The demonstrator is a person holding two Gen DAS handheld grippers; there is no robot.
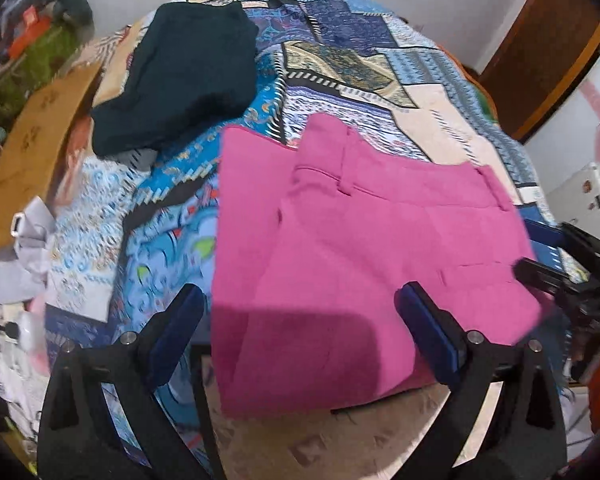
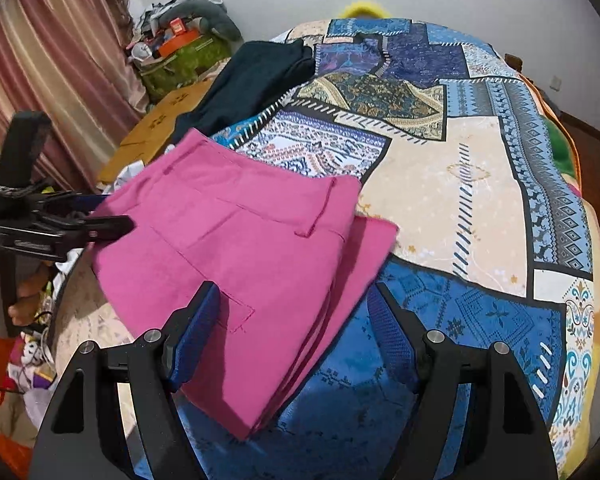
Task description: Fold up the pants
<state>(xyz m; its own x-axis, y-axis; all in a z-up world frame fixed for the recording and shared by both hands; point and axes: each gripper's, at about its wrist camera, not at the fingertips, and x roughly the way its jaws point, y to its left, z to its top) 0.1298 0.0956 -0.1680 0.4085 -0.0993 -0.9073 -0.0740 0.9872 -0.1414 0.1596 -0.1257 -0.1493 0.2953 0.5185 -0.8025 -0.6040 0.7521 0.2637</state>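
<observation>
- Folded pink woven-cotton pants (image 2: 236,248) lie on the near part of the blue patchwork-print bedspread (image 2: 460,208), waistband far, stacked edges near.
- Left gripper (image 1: 300,332): jaws spread, empty, straddling the near hem; long axis runs near-to-far.
- Right gripper (image 2: 292,332): jaws spread, empty, over the near right edge; both grippers seem about equally close.
- Dark teal crumpled garment (image 1: 180,80) lies far left.
- No containers hold task items.

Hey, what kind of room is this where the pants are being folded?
Most likely a bedroom. The pink pants lie on a bed with a patchwork bedspread, curtains hang on one side, and boxes and clutter are piled by the wall.
</observation>
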